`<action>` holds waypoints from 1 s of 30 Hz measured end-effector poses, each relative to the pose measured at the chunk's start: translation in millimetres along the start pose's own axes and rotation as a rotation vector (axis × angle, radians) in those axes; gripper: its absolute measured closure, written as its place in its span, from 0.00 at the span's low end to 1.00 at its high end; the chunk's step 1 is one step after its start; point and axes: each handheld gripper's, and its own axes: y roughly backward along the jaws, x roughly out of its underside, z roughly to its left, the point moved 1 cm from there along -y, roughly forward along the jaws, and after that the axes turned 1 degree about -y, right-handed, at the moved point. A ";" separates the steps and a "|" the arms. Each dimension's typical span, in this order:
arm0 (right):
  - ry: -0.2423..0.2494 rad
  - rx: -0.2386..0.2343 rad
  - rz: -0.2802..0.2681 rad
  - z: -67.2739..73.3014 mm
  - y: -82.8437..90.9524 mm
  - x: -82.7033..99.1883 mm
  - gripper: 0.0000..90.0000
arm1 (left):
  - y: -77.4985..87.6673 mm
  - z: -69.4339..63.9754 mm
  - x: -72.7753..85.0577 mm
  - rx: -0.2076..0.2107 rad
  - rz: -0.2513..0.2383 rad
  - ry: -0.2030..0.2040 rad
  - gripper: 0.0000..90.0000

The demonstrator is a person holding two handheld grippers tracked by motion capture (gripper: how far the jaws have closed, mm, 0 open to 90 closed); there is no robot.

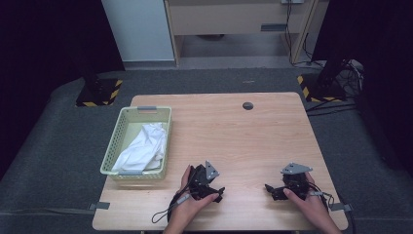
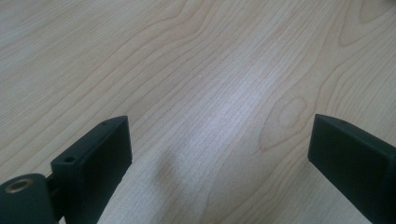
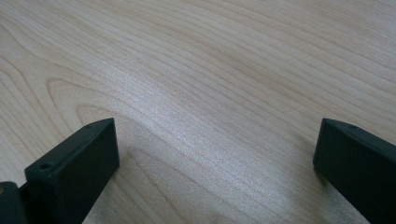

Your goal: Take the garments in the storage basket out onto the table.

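1. Left gripper [image 1: 216, 194] low over the near edge of the wooden table [image 1: 234, 141], jaws spread wide with nothing between them; in the left gripper view, just bare wood grain between the two black jaws.
2. Right gripper [image 1: 272, 190] likewise low near the front edge, jaws spread and empty, pointed inward toward the left one; well apart from it, with bare tabletop between.
3. Probably a rest or ready pose: both hands parked on the person's side, each tool held clear of the work, neither reaching for anything yet.
4. White cloth [image 1: 141, 148] lying crumpled inside the pale green basket [image 1: 111, 146], at the left side of the table; nearer the left gripper than the right, yet apart from both.
5. Cloth heaped lengthwise along the basket, one end toward the far wall, the other reaching the near wall; likely gathered there to keep it contained and easy to pinch from above.
6. Basket set square to the table's left edge, slotted walls, grey tabs on its two short rims.
7. Tabletop of light wood, smooth and matte, with a small round dark grommet [image 1: 248, 106] near the far edge; grey tape tabs at the front corners.
8. Around the table: dark grey carpet, black-and-yellow striped bases [image 1: 99, 92] at the far corners, cables at far right, a pale cabinet [image 1: 234, 17] and white panel beyond.
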 end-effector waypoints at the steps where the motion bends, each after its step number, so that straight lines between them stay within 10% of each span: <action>1: 0.001 0.000 0.000 -0.1 0.0 0.0 0.00 | 0.5 1.1 -0.8 0.001 0.002 0.001 0.06; 30: 0.005 -0.005 -0.001 -0.6 0.0 0.1 0.00 | 7.7 41.9 -32.8 -0.055 0.090 -0.048 0.05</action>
